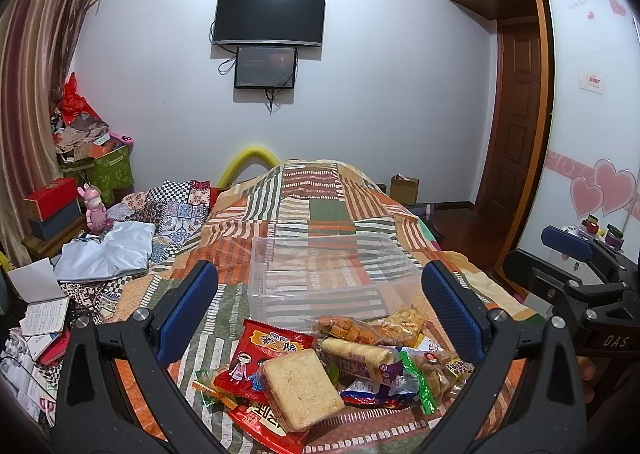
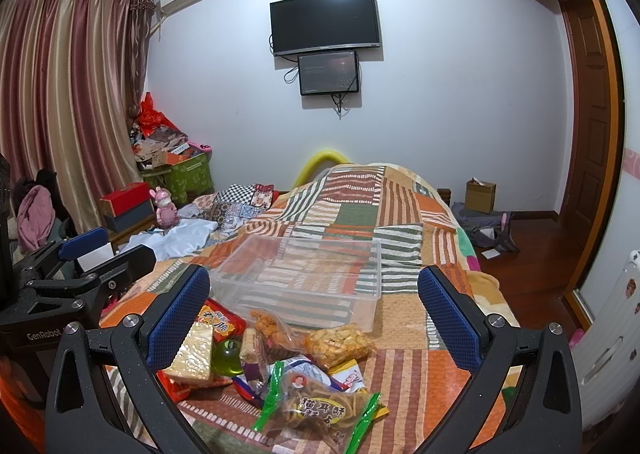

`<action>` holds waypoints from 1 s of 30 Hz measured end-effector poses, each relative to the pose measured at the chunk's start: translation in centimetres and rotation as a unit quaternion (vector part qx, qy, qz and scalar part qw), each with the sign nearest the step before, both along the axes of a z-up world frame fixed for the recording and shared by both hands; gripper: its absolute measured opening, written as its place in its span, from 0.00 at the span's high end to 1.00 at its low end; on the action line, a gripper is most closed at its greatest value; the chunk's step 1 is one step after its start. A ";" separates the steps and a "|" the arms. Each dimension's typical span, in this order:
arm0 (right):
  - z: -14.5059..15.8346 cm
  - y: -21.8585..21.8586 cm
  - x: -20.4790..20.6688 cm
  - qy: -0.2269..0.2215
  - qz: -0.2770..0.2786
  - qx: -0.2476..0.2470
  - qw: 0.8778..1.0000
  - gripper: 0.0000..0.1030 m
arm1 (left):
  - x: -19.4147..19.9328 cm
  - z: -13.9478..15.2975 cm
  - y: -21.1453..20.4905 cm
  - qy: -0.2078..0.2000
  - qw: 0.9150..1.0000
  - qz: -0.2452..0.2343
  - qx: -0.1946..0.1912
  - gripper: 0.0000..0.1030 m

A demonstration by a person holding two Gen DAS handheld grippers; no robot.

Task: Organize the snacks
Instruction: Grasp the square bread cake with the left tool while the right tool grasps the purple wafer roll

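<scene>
Both our claws hang spread and empty above a heap of snacks on the quilted bed.

Our left gripper (image 1: 320, 310) and right gripper (image 2: 314, 310) each frame the snack pile (image 1: 340, 370), touching nothing. Our right tool's body reads "DAS", our left one's "GenRobot". Nearest our right claw lies a green-ended packet (image 2: 320, 406) with Chinese characters; the red packet (image 1: 272, 350) also carries Chinese print. Just beyond the heap sits a clear plastic bin (image 1: 328, 274), nothing inside it, on the patchwork quilt (image 1: 312, 206).
</scene>
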State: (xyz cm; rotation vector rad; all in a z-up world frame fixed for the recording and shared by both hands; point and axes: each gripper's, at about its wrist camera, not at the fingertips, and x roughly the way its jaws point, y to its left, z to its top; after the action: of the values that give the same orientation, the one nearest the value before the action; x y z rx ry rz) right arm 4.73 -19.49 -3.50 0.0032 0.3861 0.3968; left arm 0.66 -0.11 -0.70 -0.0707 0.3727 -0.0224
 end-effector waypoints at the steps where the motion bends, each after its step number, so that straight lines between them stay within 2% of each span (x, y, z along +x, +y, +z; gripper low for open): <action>1: 0.0 0.0 0.0 0.000 0.000 0.000 1.000 0.00 | 0.0 -0.1 0.0 0.000 1.000 -0.001 0.000 0.00; 8: -0.4 0.1 0.1 0.005 0.001 0.000 1.000 0.00 | 0.2 -0.6 0.1 0.008 1.000 -0.003 -0.001 0.00; 14: -1.5 -0.1 1.1 0.024 -0.002 -0.004 1.000 0.00 | 1.3 -1.9 0.5 0.035 0.999 -0.006 -0.006 0.00; 25: -6.4 -0.4 5.1 0.122 -0.008 -0.013 0.992 0.00 | 5.1 -7.1 2.4 0.126 0.992 0.012 -0.013 0.00; 30: -7.8 -0.6 6.4 0.158 -0.002 -0.003 0.987 0.00 | 6.6 -9.3 4.8 0.169 0.984 0.026 -0.051 0.00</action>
State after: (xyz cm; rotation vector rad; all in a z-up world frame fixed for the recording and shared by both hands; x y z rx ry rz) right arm 11.18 -20.12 -11.29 0.0624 0.7003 0.3920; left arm 7.31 4.67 -9.99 -0.1861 0.7091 0.0231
